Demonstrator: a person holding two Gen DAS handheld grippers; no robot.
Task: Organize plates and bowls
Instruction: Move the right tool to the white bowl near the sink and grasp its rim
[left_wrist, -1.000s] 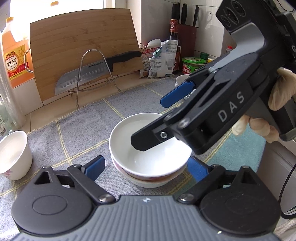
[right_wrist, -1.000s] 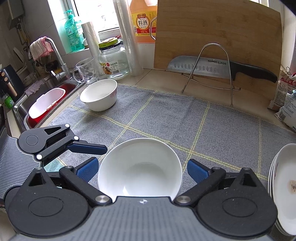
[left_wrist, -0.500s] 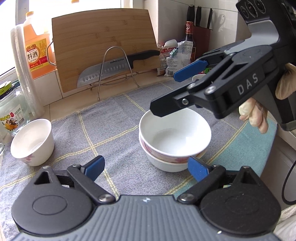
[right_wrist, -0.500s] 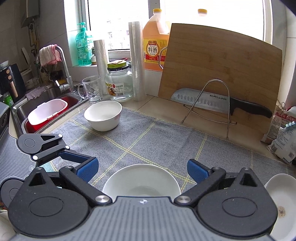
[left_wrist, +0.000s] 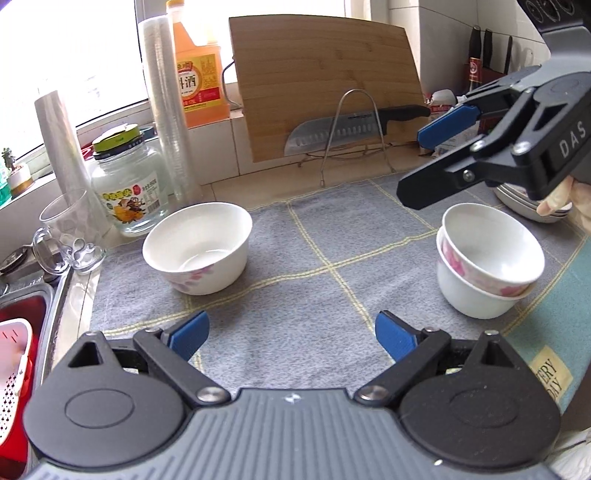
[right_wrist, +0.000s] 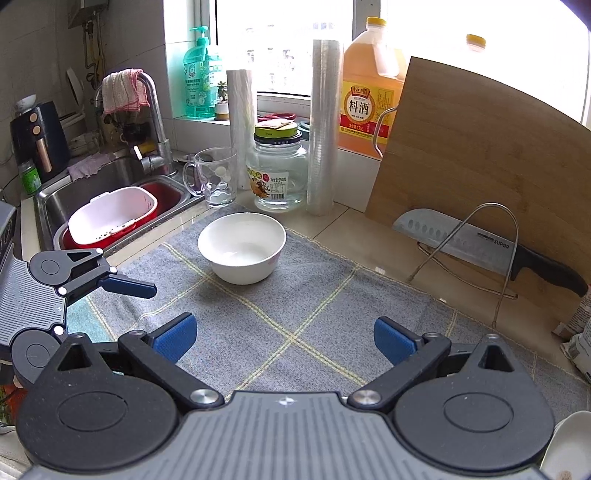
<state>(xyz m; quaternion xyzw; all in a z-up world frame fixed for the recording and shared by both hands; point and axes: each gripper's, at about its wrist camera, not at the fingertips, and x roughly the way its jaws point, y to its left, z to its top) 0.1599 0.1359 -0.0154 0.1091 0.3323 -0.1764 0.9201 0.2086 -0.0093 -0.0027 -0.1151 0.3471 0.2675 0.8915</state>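
Left wrist view. The left gripper (left_wrist: 291, 334) hangs over a grey checked mat (left_wrist: 295, 240), its blue-padded jaws spread wide with nothing between them. A single white bowl (left_wrist: 197, 253) with a pink floral print stands on the far-left part of the mat, just in front of a glass jar (left_wrist: 127, 192) and near a clear glass mug (left_wrist: 64, 232). At right, two nested floral bowls (left_wrist: 487, 266) sit on the mat, the upper one slightly tilted within the lower. Above and beyond them the right gripper (left_wrist: 432, 162) enters from the right, held by a gloved hand (left_wrist: 561, 195); its jaws are parted and empty. A stack of plates (left_wrist: 528, 203) lies partly hidden behind that gripper. At the far wall a wooden cutting board (left_wrist: 325, 85) leans upright, with a cleaver (left_wrist: 343, 129) resting on a wire rack in front of it.

Right wrist view. The right gripper (right_wrist: 284, 338) likewise shows wide, released jaws over bare mat (right_wrist: 295, 314). The single white bowl (right_wrist: 242, 251) stands upright at the far edge of the mat, just beside the jar (right_wrist: 277, 173) and mug (right_wrist: 216, 177). The left gripper (right_wrist: 122, 286) appears at the left edge, near the mat's left border, apart from the bowl. A sink (right_wrist: 59, 195) at far left holds a white basket inside a red basin. The cleaver (right_wrist: 480, 243) and cutting board (right_wrist: 480, 147) occupy the far right. A white plate rim (right_wrist: 569, 446) shows at the near-right corner.
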